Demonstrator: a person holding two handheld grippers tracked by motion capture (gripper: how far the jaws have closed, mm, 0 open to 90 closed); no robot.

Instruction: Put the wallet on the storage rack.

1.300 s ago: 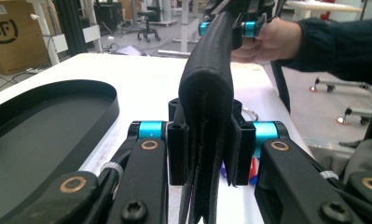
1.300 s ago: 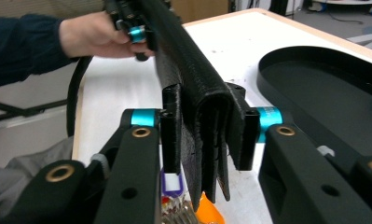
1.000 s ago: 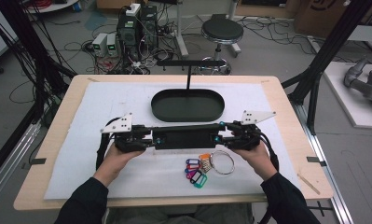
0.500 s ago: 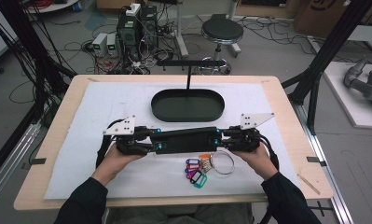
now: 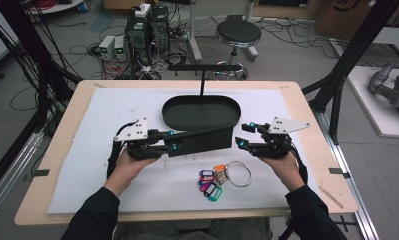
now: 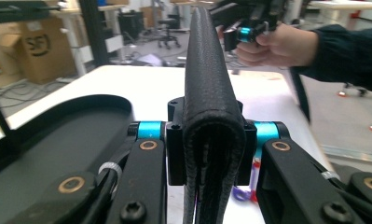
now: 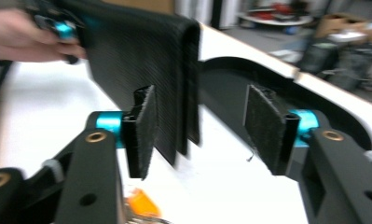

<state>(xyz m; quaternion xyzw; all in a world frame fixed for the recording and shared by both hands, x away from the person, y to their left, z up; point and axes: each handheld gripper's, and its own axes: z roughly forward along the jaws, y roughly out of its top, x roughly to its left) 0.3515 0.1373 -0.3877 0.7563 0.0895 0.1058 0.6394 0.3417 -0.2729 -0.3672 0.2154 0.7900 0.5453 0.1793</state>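
The high view hangs above my side of the table, facing forward and down, my arms entering at 6 o'clock. The camera on my left gripper sits very close behind its jaws, facing along the black wallet toward my other hand at 1 o'clock. My right gripper camera looks back. All three share the wallet and black tray.

1. Far off to the left of my left gripper's jaws, I read "SF" on a cardboard box.
2. I can read nothing else.
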